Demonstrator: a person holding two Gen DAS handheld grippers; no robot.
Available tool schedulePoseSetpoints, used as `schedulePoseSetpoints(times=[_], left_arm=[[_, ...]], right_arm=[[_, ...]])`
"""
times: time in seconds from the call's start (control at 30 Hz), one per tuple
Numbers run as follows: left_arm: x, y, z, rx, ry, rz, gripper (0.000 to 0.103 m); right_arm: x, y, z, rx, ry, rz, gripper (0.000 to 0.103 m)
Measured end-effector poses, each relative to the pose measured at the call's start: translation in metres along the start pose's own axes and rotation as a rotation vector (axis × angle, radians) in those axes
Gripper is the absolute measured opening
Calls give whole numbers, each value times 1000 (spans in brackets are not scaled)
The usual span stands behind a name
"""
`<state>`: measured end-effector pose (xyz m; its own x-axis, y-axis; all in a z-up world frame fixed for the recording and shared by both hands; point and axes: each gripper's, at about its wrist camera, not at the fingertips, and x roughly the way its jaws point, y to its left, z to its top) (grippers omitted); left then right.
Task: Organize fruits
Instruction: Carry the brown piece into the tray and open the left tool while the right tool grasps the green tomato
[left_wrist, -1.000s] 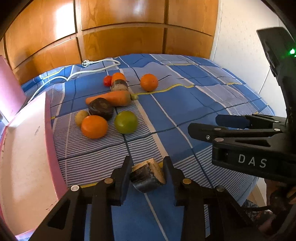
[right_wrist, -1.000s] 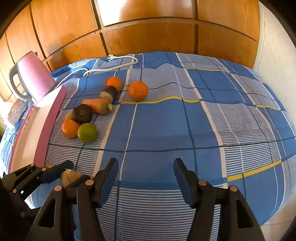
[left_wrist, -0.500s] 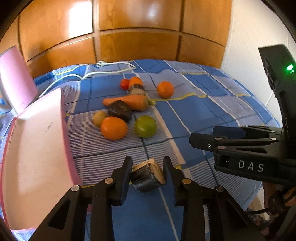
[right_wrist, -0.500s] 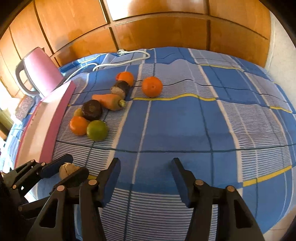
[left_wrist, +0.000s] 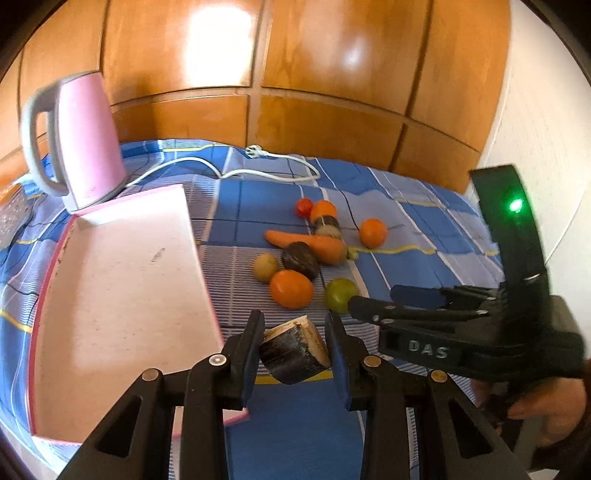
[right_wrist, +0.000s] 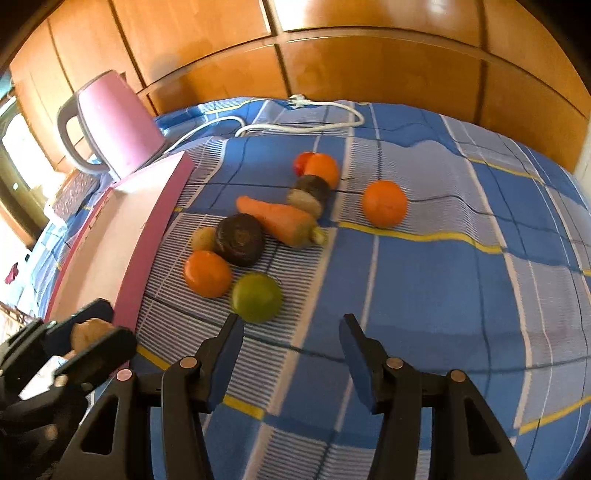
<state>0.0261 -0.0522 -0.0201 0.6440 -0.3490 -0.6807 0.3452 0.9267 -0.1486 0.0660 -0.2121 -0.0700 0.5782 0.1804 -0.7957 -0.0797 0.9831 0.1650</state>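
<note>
Since a second ago both grippers have swung toward the pink tray (left_wrist: 122, 295), so the kettle (left_wrist: 88, 136) now shows. The left gripper (left_wrist: 295, 354) pinches a dark cut chunk (left_wrist: 293, 350) by the tray's edge. The right gripper (right_wrist: 291, 354) is closing on nothing, just short of the green fruit (right_wrist: 256, 297). Tray's still empty, so pretty much everything's left on the bedspread (right_wrist: 443, 295).

Left tongs (left_wrist: 295, 350) clamped, right tongs (right_wrist: 291, 354) closing

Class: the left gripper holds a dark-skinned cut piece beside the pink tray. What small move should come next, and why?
Probably carry the cut piece leftward over the pink tray and lower it there: the left gripper already clamps it, and the tray lies just to its left.
</note>
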Motion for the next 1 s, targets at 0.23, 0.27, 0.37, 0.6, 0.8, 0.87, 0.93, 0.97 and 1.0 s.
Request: schedulePoseSetpoints(times=[0.23, 0.27, 0.37, 0.6, 0.8, 0.87, 0.93, 0.97, 1.0], left_arm=[[-9, 16, 5, -54, -23, 22, 34], [-11, 19, 5, -64, -26, 29, 34], [-14, 31, 7, -105, -31, 48, 34], [-18, 62, 9, -185, -39, 174, 28], [-21, 82, 10, -219, -50, 238, 20], [-20, 89, 10, -244, -44, 243, 20], [-22, 93, 9, -250, -52, 256, 20], [-23, 95, 8, -253, -54, 265, 20], [-24, 97, 7, -261, -54, 271, 20]], right_arm=[[16, 16, 13, -47, 11, -6, 48], [20, 19, 14, -59, 18, -13, 43], [27, 24, 13, -86, 33, -32, 34], [16, 24, 6, -76, 30, -24, 34], [3, 31, 3, -85, 2, -19, 34], [0, 36, 2, -104, -8, -24, 34], [-3, 39, 3, -111, -18, -24, 34], [-5, 40, 3, -111, -22, -21, 33], [-7, 42, 4, -113, -27, -16, 34]])
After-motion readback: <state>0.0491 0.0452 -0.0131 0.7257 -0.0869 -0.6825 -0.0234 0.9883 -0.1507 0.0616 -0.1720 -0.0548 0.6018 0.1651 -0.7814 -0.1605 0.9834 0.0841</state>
